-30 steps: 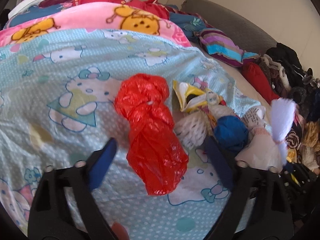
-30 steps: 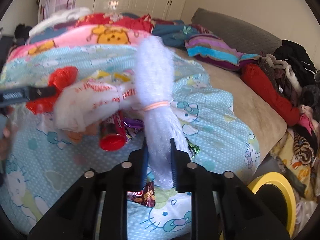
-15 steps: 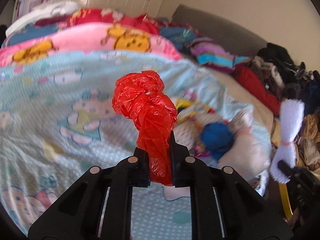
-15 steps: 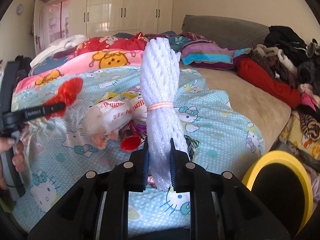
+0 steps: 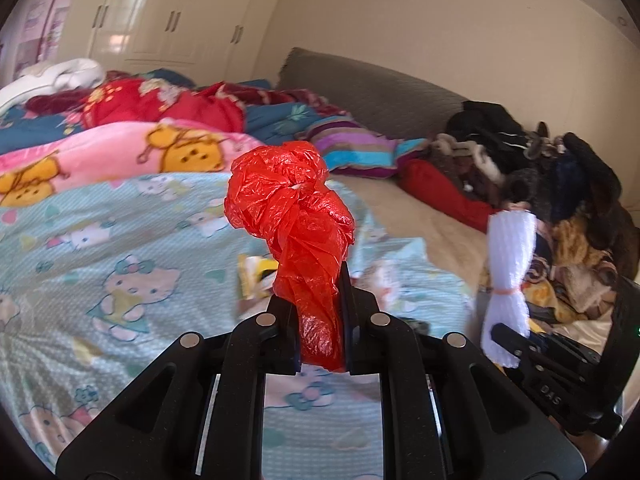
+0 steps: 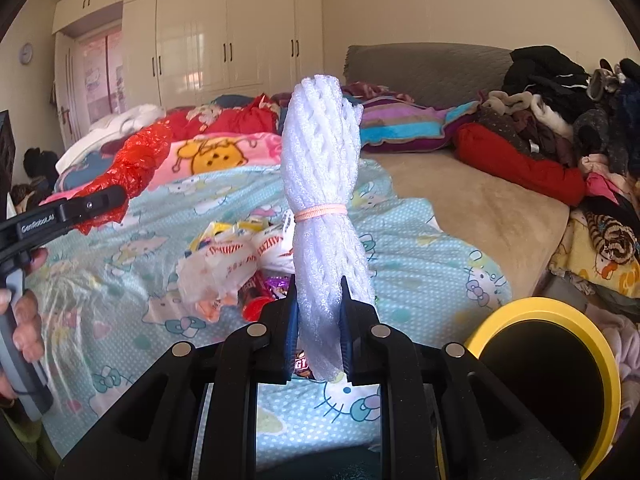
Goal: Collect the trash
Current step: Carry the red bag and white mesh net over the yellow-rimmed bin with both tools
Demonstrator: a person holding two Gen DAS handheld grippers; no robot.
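Note:
My left gripper (image 5: 320,308) is shut on a crumpled red plastic bag (image 5: 292,208), which stands up above the bed. In the right wrist view the same red plastic bag (image 6: 136,164) shows at the left, clamped in the left gripper (image 6: 104,200) with a hand behind it. My right gripper (image 6: 318,320) is shut on a white foam net bundle (image 6: 320,160) tied with a pink rubber band. That foam net bundle (image 5: 510,280) also appears at the right of the left wrist view. Several wrappers and white plastic bags (image 6: 228,256) lie on the Hello Kitty quilt (image 6: 420,248).
A round bin with a yellow rim (image 6: 608,364) stands at the lower right beside the bed. Piled clothes (image 6: 560,120) fill the right side. Folded blankets (image 5: 120,152) and a striped pillow (image 5: 352,148) lie further back, a grey headboard (image 5: 380,88) and white wardrobes (image 6: 224,40) beyond.
The left gripper closed on the red bag and lifted it off the quilt. The right gripper rose with the foam net bundle, and the trash pile sank lower in both views.

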